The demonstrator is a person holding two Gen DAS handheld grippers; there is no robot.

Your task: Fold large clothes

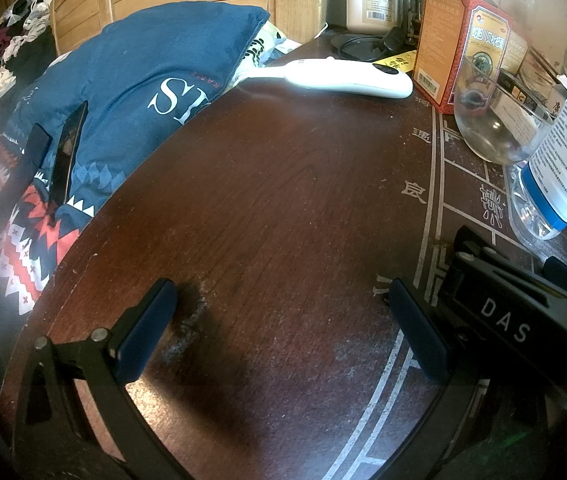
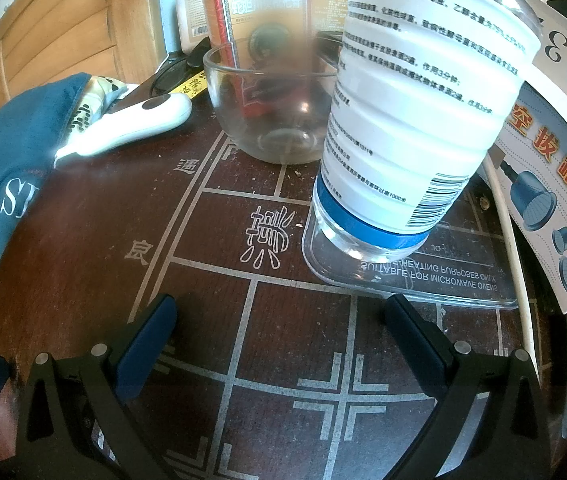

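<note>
Grippers, left (image 1: pixel 279 328) and right (image 2: pixel 279 340), gape; one garment (image 1: pixel 143 92) (perhaps bunched).

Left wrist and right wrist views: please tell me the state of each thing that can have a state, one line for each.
left gripper: open, holding nothing, over the table.
right gripper: open, holding nothing.
blue garment: unfolded, heaped beside the table, its edge on the tabletop.
glass bowl: upright, empty.
plastic bottle: upright on a clear lid.
red box: upright, closed.
</note>
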